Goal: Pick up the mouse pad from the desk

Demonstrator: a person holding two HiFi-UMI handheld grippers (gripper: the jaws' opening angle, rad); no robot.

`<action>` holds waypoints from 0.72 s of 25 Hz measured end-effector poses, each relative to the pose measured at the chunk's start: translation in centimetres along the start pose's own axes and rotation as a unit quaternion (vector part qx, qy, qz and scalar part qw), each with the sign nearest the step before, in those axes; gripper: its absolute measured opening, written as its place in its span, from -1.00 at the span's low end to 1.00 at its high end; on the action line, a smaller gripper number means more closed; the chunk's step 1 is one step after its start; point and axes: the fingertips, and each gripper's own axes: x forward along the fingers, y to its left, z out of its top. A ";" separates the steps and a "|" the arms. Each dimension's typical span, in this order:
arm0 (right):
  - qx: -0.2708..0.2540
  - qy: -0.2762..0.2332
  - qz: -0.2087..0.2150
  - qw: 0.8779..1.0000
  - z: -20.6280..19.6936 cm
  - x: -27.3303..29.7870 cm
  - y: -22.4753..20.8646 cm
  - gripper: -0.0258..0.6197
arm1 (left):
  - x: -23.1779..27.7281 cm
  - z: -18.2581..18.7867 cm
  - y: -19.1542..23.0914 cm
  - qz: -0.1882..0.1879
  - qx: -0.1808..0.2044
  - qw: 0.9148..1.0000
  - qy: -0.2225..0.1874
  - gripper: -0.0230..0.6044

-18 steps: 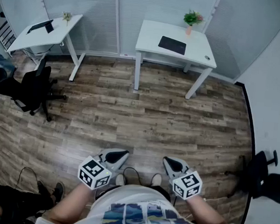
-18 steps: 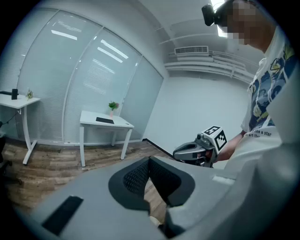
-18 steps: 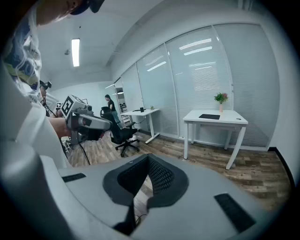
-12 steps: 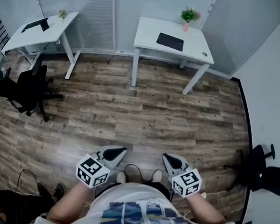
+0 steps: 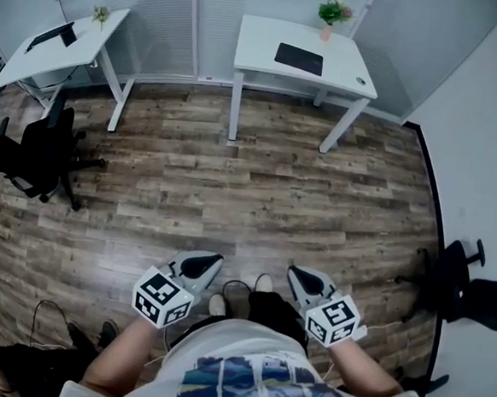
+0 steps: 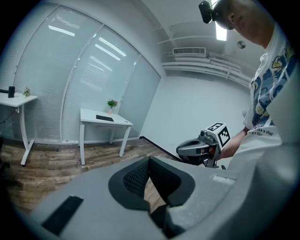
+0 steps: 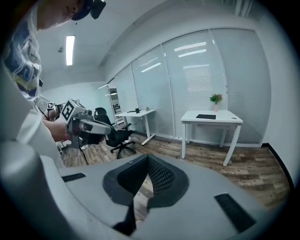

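- Black mouse pad (image 5: 298, 58) lies flat on the white surface (image 5: 259, 42), on its right half and toward the back edge, with nothing touching it.
- Potted plant (image 5: 333, 12) stands on the surface's back edge, just behind the pad.
- Small pale object (image 5: 360, 81) sits near the surface's front right corner, well clear of the pad; too small to identify.
- Left claw (image 6: 149, 159) is closed, its tips meeting with nothing between them. It is held low in front of the person, well apart from the surface, across a wide stretch of wood floor (image 5: 257, 194).
- Right claw (image 7: 147, 157) is likewise closed and empty. It sits beside the left one, equally far from the surface.
- Both claws tilt somewhat downward and point roughly toward the surface.
- Second white desk (image 5: 63, 46) stands to the left of the surface, a gap between them, against the same wall of blinds.
- Black office chair (image 5: 38, 147) stands to the left of the surface, on the near side of that second desk.
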 end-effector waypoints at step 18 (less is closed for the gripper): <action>0.009 -0.038 -0.003 0.999 7.6 7.1 -21.4 -0.76 | 19.2 11.8 6.3 0.004 0.033 0.999 0.024 -0.92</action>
